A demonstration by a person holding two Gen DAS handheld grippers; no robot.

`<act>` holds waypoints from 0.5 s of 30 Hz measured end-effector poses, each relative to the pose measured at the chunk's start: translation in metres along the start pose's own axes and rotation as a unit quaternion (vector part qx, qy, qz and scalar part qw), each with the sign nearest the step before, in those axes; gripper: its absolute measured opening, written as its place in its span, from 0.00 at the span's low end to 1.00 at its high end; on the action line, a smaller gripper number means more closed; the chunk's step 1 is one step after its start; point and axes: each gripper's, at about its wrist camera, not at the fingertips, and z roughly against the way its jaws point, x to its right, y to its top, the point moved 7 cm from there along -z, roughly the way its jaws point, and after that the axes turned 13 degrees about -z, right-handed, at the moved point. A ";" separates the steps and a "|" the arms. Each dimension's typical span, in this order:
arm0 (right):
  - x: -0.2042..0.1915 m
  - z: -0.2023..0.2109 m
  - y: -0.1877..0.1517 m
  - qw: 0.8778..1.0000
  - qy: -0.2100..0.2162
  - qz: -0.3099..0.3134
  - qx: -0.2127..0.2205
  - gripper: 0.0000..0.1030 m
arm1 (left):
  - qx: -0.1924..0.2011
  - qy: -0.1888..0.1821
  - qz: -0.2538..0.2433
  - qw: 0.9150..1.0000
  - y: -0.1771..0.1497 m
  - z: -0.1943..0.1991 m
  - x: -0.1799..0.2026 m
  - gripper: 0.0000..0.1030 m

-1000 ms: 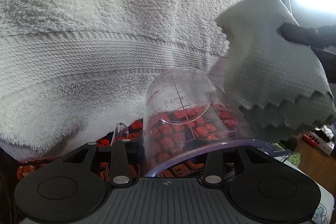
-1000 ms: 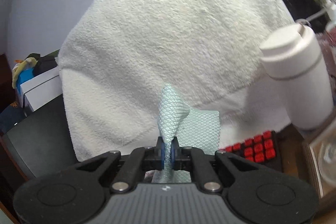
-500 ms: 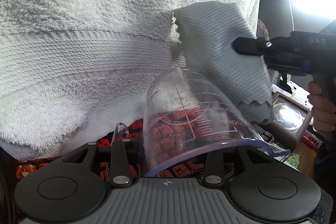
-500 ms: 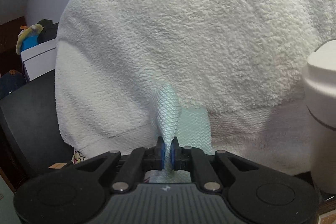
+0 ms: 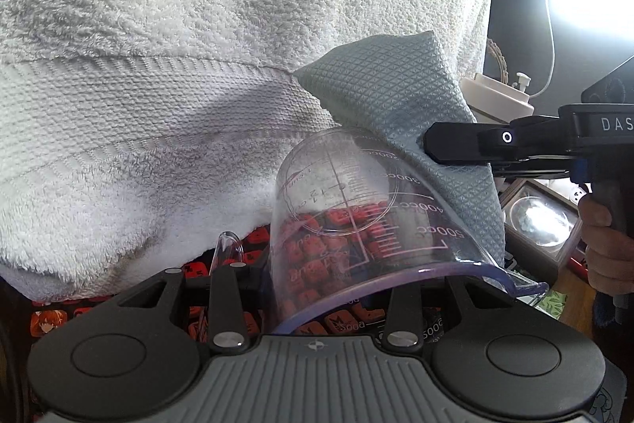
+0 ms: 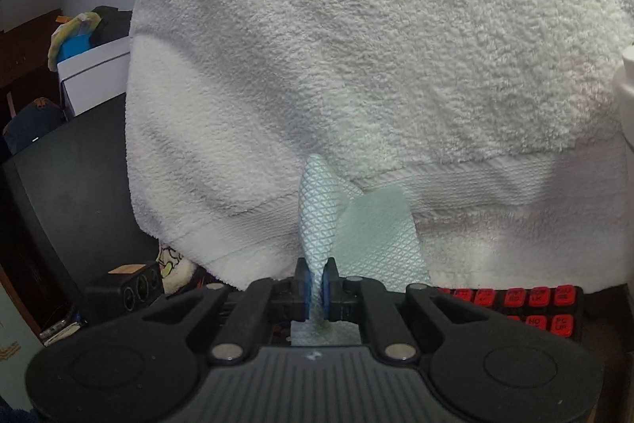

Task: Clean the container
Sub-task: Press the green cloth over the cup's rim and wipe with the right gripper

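The left gripper [image 5: 317, 280] holds a clear cup [image 5: 356, 221] on its side, with the open end facing the camera. Its fingers are mostly hidden behind the cup, but the cup stays up between them, so they are clamped on it. The cup has number marks on its wall. The right gripper [image 6: 316, 288] is squeezed tight on a pale blue cloth [image 6: 321, 209]. In the left view the cloth [image 5: 400, 94] lies against the top of the cup. A big white towel [image 5: 198, 46] hangs behind. Red keys of a keyboard [image 6: 531, 308] show below.
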 end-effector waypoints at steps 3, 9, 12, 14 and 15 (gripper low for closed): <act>0.001 -0.007 -0.006 1.000 0.013 -0.016 -0.015 0.06 | 0.000 0.000 0.001 1.000 -0.001 0.000 -0.002 0.37; -0.010 -0.015 -0.014 0.997 0.053 -0.041 -0.043 0.06 | 0.001 -0.002 0.003 1.000 -0.001 0.002 -0.004 0.37; -0.015 -0.018 -0.018 0.994 0.073 -0.054 -0.057 0.06 | 0.000 -0.002 0.002 1.000 -0.002 0.002 -0.004 0.37; -0.019 -0.021 -0.021 0.992 0.087 -0.062 -0.067 0.06 | 0.000 -0.001 0.001 1.000 -0.002 0.002 -0.004 0.37; -0.021 -0.022 -0.022 0.991 0.093 -0.067 -0.071 0.06 | 0.000 -0.001 0.000 1.000 -0.002 0.002 -0.004 0.37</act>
